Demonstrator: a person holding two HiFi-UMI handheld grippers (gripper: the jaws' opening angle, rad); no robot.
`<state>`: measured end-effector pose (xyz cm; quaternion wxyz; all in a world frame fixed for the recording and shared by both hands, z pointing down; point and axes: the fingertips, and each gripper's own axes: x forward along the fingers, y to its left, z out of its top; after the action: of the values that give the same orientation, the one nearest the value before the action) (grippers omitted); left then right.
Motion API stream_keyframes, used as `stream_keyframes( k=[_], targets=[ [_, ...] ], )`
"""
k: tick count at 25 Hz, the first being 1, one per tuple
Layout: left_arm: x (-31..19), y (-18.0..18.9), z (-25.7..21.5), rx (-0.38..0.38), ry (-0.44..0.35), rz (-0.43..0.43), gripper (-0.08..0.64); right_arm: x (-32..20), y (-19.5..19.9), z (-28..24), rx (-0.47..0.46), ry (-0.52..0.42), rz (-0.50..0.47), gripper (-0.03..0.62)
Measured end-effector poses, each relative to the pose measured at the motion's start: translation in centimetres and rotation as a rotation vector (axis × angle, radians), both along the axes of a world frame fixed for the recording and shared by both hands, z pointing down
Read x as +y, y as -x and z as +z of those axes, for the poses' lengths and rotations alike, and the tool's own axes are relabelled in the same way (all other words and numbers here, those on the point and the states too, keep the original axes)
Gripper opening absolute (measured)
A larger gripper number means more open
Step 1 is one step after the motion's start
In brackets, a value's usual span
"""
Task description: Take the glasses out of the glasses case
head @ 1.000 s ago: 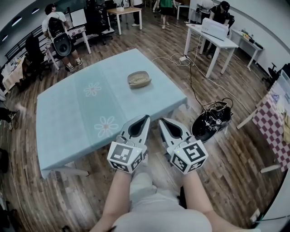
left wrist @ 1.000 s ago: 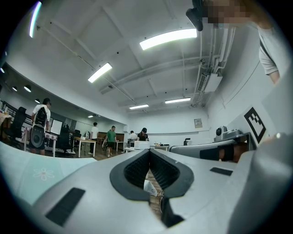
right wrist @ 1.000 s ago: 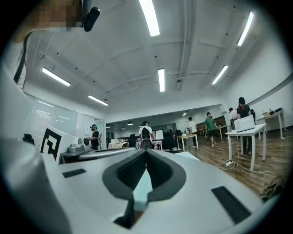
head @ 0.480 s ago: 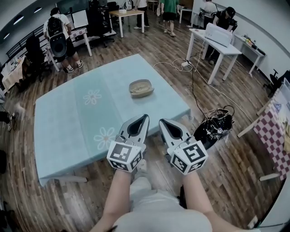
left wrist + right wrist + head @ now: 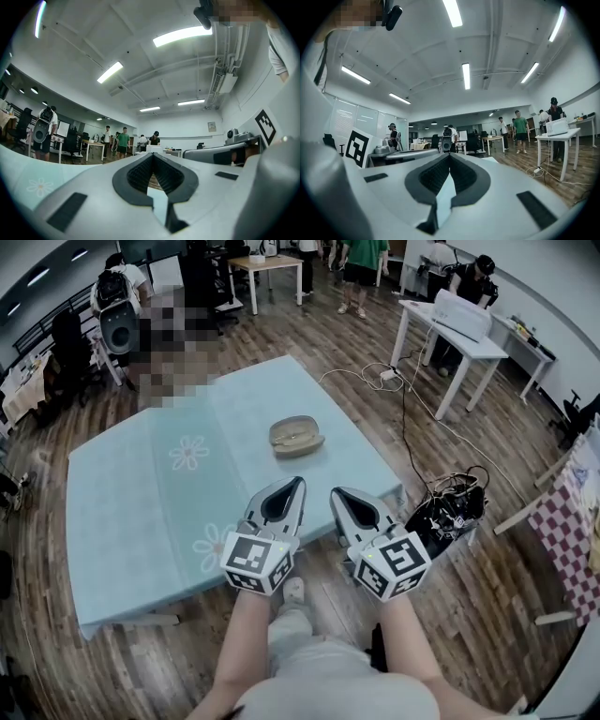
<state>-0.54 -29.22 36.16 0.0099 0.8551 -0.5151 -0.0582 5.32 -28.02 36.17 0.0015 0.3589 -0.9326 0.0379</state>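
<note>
A tan glasses case [image 5: 296, 436] lies closed on the light blue tablecloth of the table [image 5: 122, 512], towards its far right side. Whether glasses are inside is hidden. My left gripper [image 5: 299, 482] hovers over the table's near edge, short of the case, its jaws together with nothing between them. My right gripper [image 5: 335, 492] is beside it at the same height, also shut and empty. In the left gripper view the fingertips [image 5: 153, 155] meet at a point; in the right gripper view the fingertips [image 5: 449, 154] meet too. Both grippers point level across the room.
A black bag with tangled cables [image 5: 445, 512] sits on the wooden floor right of the table. A white desk [image 5: 459, 329] stands beyond, with a cable running to it. Several people stand at the far end of the room. A checkered cloth [image 5: 572, 531] is at the right edge.
Both grippers have moved forward towards the table, still side by side and shut. The case and table now sit nearer in the head view.
</note>
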Motion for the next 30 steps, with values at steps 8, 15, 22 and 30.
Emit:
stream_keyframes(
  k=[8,15,22,30],
  targets=[
    [-5.2,2.4,0.2,-0.004,0.02,-0.009,0.009,-4.9,3.3,0.9,0.043,0.021,-0.04,0.008],
    [-10.1,3.9,0.3,-0.016,0.032,0.013,0.009,-10.0,4.9,0.8,0.06,0.02,-0.032,0.009],
    [-14.1,5.9,0.6,-0.014,0.047,0.031,0.009,-14.1,7.4,0.8,0.076,0.027,-0.033,0.008],
    [-16.9,7.5,2.3,0.0,0.09,0.047,0.009,-16.9,9.3,2.6,0.145,0.046,-0.04,0.008]
  ],
)
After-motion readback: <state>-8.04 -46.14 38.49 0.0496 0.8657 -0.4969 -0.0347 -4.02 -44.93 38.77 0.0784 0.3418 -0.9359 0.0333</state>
